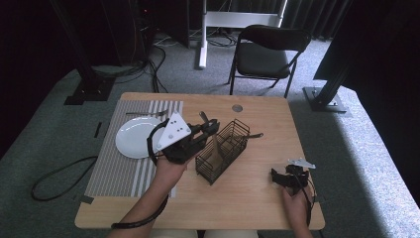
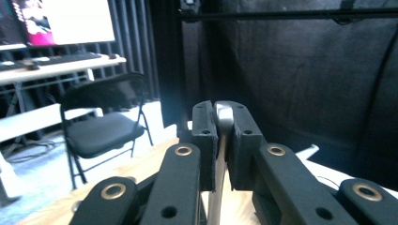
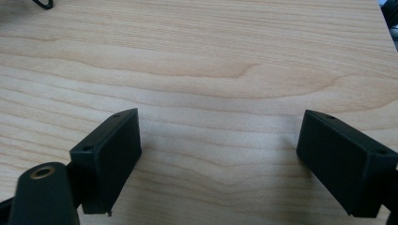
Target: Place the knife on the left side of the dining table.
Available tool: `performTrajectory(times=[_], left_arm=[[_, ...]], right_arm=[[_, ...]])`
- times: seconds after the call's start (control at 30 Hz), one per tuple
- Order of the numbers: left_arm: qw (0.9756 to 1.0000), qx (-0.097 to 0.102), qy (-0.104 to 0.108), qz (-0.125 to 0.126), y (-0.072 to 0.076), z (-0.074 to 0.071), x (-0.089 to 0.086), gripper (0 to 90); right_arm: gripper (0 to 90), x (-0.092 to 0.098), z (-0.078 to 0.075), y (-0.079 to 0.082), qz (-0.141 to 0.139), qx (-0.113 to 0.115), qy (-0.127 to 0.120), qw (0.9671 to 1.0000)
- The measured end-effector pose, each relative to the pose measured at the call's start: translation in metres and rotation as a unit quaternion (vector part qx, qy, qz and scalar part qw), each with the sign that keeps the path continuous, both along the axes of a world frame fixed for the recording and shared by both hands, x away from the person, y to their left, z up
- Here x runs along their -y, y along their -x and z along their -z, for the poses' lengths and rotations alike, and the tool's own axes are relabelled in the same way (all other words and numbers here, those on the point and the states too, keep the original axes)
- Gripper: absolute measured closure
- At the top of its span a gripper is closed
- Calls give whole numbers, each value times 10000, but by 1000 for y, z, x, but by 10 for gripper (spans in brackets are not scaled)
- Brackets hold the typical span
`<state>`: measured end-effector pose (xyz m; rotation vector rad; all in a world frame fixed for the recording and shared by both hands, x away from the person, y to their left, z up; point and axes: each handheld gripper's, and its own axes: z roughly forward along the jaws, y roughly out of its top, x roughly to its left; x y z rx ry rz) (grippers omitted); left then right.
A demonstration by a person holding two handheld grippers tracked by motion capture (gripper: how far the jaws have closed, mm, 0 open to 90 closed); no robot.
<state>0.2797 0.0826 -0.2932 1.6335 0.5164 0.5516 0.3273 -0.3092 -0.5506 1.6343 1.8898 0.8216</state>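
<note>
By the table's (image 1: 247,203) near right corner, the right gripper (image 3: 218,154) rests low with jaws wide apart, bare wood between them and toward the right edge. Farther in, at mid-table, the left gripper (image 1: 210,126) is clamped on a metal utensil handle (image 2: 223,117), held above the table beside the wire basket (image 1: 223,151). Left of it, a plate (image 1: 132,139) sits on a striped mat (image 1: 124,163) along the left edge. Beyond the far edge stands a chair (image 1: 265,54).
</note>
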Motion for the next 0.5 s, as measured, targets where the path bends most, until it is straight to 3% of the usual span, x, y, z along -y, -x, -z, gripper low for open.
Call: performTrajectory(times=[0.5], left_arm=[[9992,215,64,-324,18,-37,-34,838]], right_arm=[[132,0,0,0,0,-6,1,10000]])
